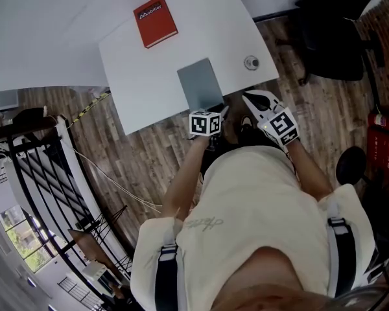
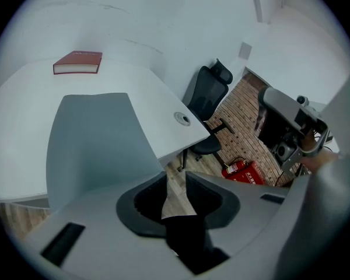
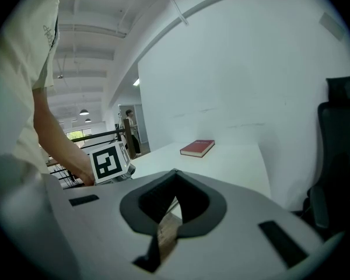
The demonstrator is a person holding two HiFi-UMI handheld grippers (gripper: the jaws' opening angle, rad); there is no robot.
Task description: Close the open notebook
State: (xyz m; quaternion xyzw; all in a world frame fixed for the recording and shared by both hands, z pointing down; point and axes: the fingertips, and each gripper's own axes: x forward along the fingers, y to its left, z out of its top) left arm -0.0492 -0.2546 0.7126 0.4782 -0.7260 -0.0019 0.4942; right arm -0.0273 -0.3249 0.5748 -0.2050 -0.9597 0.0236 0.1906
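White tabletop (image 1: 149, 76) fills the upper middle of the head view, above a wood-plank floor (image 1: 149, 154). On it the grey notebook (image 1: 201, 83) lies flat and closed, plain cover up, at the table's lower edge. A red book (image 1: 155, 21) sits well apart toward the upper left. A round grommet (image 1: 251, 62) is set into the top to the notebook's right.

The left gripper (image 2: 176, 182) hangs just below the notebook's lower edge. Its jaws are spread, with only floor showing in the gap. The right gripper (image 3: 174, 178), lower right of the notebook, has its jaw tips pressed together, pinching nothing.

A black office chair (image 1: 330, 31) stands at upper right, and a red fire extinguisher (image 1: 378, 120) is at the right edge.
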